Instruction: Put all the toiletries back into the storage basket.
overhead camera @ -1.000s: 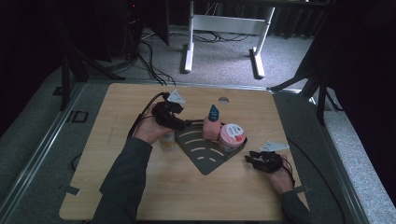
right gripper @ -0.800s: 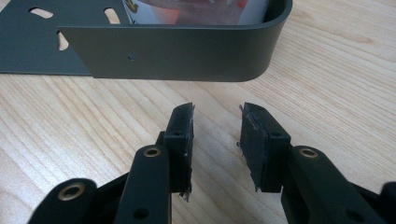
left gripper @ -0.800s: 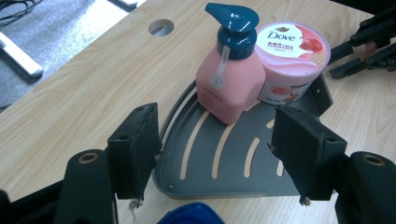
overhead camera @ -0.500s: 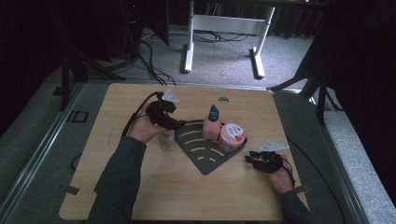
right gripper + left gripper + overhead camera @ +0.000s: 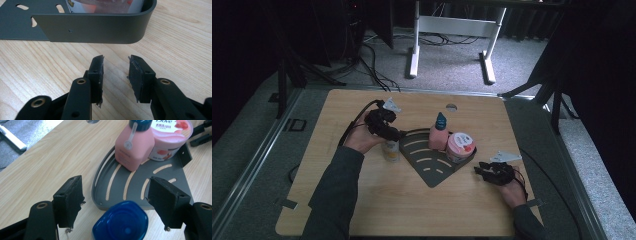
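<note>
Parted tool (image 5: 115, 72) near tray wall (image 5: 95, 28)

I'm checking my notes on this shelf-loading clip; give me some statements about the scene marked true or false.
1. The left gripper has its jaws wide open around the blue-capped bottle. True.
2. The pink bottle with a dark blue cap lies flat on the wooden table. False: it stands upright on the dark grey slotted corner shelf.
3. The round pink-lidded tub stands beside the pink bottle. True.
4. The right gripper is clamped on the shelf's wall. False: it is open, short of it.
</note>
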Motion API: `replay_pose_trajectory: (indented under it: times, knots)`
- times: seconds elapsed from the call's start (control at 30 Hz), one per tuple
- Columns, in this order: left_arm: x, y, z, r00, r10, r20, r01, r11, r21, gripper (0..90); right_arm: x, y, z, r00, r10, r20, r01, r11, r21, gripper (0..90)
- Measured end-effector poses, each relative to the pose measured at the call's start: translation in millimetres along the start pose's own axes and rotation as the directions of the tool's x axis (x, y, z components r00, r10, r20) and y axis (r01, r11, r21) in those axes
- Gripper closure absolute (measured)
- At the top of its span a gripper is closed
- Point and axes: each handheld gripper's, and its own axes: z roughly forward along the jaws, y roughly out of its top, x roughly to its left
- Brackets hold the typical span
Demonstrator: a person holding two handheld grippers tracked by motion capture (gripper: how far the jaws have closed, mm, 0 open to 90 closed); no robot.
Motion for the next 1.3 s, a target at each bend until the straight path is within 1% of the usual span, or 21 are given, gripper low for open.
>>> replay_pose_trajectory:
  times: [0.13, 0.2, 0.27, 0.37, 0.47, 0.53, 0.57, 0.6, 0.63, 0.7, 0.97, 1.2, 1.3]
  knots:
    - [1.5, -3.7, -1.2, 1.0000, 0.004, 0.000, -0.004, 0.9999, 0.011, 28.7, 0.0, 0.0, 0.0, 1.0000, 0.000, 0.000, 0.000, 1.000, 0.000, 64.4]
    - [1.8, -6.3, -1.0, 1.0000, -0.004, 0.001, 0.004, 1.0000, 0.008, 28.8, 0.1, 0.0, 0.0, 1.0000, 0.000, 0.000, 0.000, 1.000, 0.000, 64.4]
    - [2.6, -7.6, -1.0, 1.0000, -0.001, 0.002, 0.001, 0.9999, 0.016, 28.9, 0.1, 0.0, 0.0, 1.0000, -0.001, 0.000, 0.001, 1.000, -0.001, 64.4]
    - [3.8, -13.2, 0.7, 0.9999, -0.007, 0.007, 0.007, 0.9996, 0.027, 29.1, 0.2, 0.0, 0.0, 1.0000, 0.001, -0.001, -0.001, 1.000, 0.000, 64.4]
    - [4.1, -15.7, 0.4, 0.9999, -0.005, 0.014, 0.005, 0.9998, 0.020, 30.7, 0.3, 0.0, 0.0, 1.0000, 0.001, -0.001, -0.001, 1.000, 0.000, 64.4]
    - [4.0, -15.9, 0.2, 0.9998, -0.006, 0.017, 0.005, 0.9998, 0.020, 33.2, 0.3, 0.0, 0.0, 1.0000, 0.001, -0.001, -0.001, 1.000, 0.000, 64.4]
    - [2.8, -15.6, -0.2, 0.9998, 0.002, 0.020, -0.002, 0.9998, 0.020, 33.2, 0.3, 0.0, 0.0, 1.0000, 0.001, -0.001, -0.001, 1.000, 0.000, 64.4]
    - [2.1, -15.5, -0.6, 0.9997, 0.005, 0.025, -0.006, 0.9998, 0.020, 37.0, 0.4, 0.0, 0.0, 1.0000, 0.001, -0.001, -0.001, 1.000, 0.000, 64.3]
    - [1.6, -15.3, -1.0, 0.9995, 0.014, 0.029, -0.014, 0.9996, 0.022, 39.6, 0.4, 0.1, 0.0, 1.0000, 0.001, -0.001, -0.001, 1.000, 0.000, 64.3]
    - [-0.3, -15.3, -1.3, 0.9994, 0.018, 0.029, -0.019, 0.9995, 0.024, 43.5, 0.3, 0.0, 0.0, 1.0000, 0.001, -0.001, -0.001, 1.000, 0.000, 64.4]
    - [0.1, -15.5, -1.4, 0.9996, 0.014, 0.023, -0.015, 0.9994, 0.032, 44.8, 0.4, 0.1, 0.1, 1.0000, -0.001, -0.002, 0.001, 1.000, 0.000, 64.4]
    - [-0.3, -14.6, -1.4, 0.9999, -0.001, 0.014, 0.001, 0.9992, 0.039, 45.4, 0.4, 0.0, 0.1, 1.0000, -0.001, -0.001, 0.001, 1.000, 0.000, 64.4]
    - [0.0, -14.4, -1.2, 0.9999, -0.002, 0.015, 0.001, 0.9992, 0.039, 45.5, 0.4, 0.0, 0.1, 1.0000, -0.001, -0.001, 0.001, 1.000, 0.000, 64.4]
